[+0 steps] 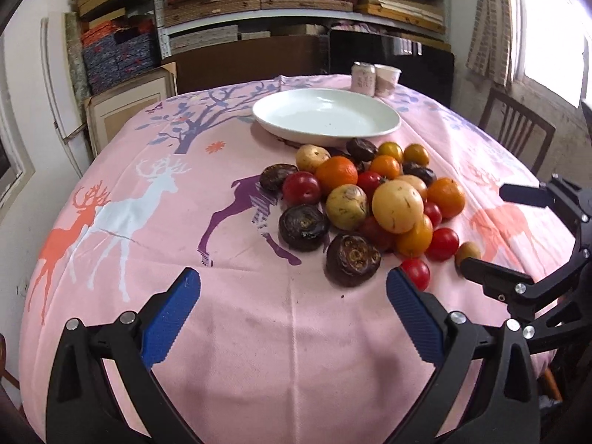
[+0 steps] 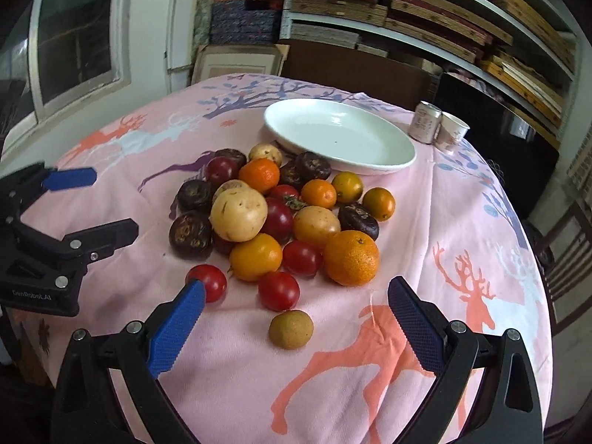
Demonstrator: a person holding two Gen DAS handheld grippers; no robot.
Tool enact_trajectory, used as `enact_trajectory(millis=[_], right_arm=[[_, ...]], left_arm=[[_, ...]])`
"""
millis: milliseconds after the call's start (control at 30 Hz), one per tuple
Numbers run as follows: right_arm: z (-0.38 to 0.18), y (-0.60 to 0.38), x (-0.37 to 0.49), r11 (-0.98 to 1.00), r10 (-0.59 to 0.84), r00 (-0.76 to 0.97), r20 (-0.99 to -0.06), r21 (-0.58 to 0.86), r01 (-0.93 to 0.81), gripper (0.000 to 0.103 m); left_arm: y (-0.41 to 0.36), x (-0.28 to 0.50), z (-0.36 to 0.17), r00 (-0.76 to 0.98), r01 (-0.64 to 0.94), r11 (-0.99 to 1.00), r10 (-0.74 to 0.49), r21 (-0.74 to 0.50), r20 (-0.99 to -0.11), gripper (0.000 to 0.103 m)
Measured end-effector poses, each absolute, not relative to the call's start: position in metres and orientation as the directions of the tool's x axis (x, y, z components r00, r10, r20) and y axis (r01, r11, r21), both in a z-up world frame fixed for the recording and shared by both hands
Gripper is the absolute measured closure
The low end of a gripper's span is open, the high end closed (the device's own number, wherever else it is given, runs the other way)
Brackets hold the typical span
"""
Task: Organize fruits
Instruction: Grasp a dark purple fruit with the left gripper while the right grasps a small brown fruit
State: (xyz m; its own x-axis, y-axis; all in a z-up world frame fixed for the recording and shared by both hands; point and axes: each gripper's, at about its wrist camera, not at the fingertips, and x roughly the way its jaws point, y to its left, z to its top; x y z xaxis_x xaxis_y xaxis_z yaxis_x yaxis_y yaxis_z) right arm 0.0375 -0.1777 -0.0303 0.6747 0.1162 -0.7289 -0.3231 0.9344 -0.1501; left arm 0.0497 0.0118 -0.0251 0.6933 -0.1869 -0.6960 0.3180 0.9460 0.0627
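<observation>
The fruits [image 2: 275,218] lie heaped before the empty plate [image 2: 370,164]; the right gripper [image 2: 296,303], jaws wide like the left gripper's [image 1: 292,285], should straddle the stray small fruit [image 2: 291,329] squarely before closing.

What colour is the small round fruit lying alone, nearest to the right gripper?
Brownish tan, the lone small fruit; clearest in the right wrist view.

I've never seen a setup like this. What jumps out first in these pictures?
A bright heap of fruit, red, orange, yellow and dark brown, sits mid-table on a pink deer-print tablecloth. Just behind it lies an empty white plate. Near the camera, the right gripper gapes open above a small brown fruit.
</observation>
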Motion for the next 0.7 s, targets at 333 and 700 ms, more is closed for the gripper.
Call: enact_trajectory(millis=[333,700], right_arm=[[-0.063,-0.188,0.056,0.91,0.123,0.571,-0.812,-0.137,-0.39,0.003],[-0.068,-0.197,0.065,0.924,0.151,0.541,-0.827,-0.076,-0.375,0.01]], left_arm=[[-0.008,0.076,-0.057,0.585,0.442,0.896,-0.249,0.046,-0.772,0.004],[-0.024,0.105,-0.066,0.504,0.495,0.869,-0.273,0.016,-0.819,0.033]])
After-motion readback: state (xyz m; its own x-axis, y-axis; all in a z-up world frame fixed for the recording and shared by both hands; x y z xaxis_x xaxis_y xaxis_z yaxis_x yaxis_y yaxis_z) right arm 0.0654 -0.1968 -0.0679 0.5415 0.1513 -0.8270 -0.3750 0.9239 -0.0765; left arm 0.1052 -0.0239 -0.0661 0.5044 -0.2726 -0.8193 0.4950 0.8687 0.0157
